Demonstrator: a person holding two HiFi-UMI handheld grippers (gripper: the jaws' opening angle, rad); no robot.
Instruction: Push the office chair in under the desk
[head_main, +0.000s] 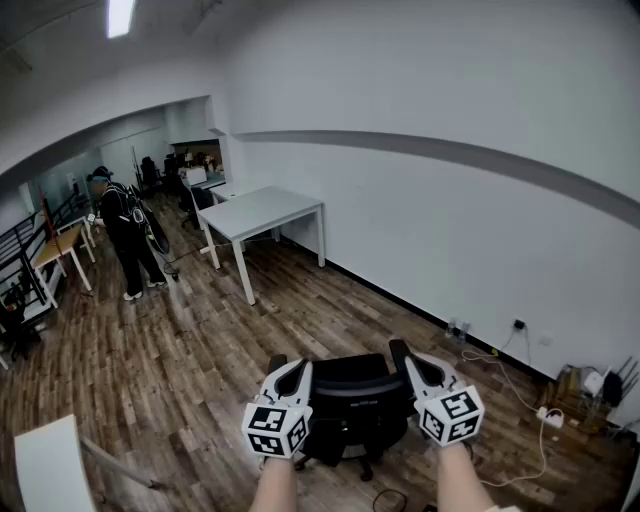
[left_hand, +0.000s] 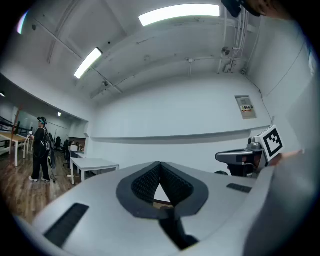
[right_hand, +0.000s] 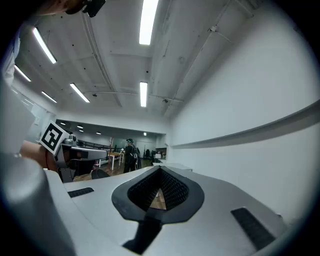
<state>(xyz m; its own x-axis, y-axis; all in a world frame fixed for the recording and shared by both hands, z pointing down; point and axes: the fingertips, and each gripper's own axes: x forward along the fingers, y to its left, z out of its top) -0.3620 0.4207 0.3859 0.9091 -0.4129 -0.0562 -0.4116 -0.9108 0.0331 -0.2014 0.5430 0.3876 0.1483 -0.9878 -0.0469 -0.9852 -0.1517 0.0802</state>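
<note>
Since both of our hands sit nearest to us, we start there: the left gripper and the right gripper are each closed tight, with nothing between the jaws. They point level and forward. The office chair stands directly in front of them on the wooden floor, its black backrest facing us. The left gripper is at the chair's left edge and the right gripper at its right edge, so the backrest lies between the two tools. We cannot tell whether either one is actually touching the chair. Neither hand looks nearer than the other.

Beyond the chair, ahead and off to its left, the white desk stands well apart from it, with open floor in between. The desk's far side is close to the wall that runs along the chair's right. We judge that the chair must be rolled forward and leftward, so the right gripper will likely have to press a little harder to steer it. Farther beyond the chair, past the desk on the left, a person stands in the room.
</note>
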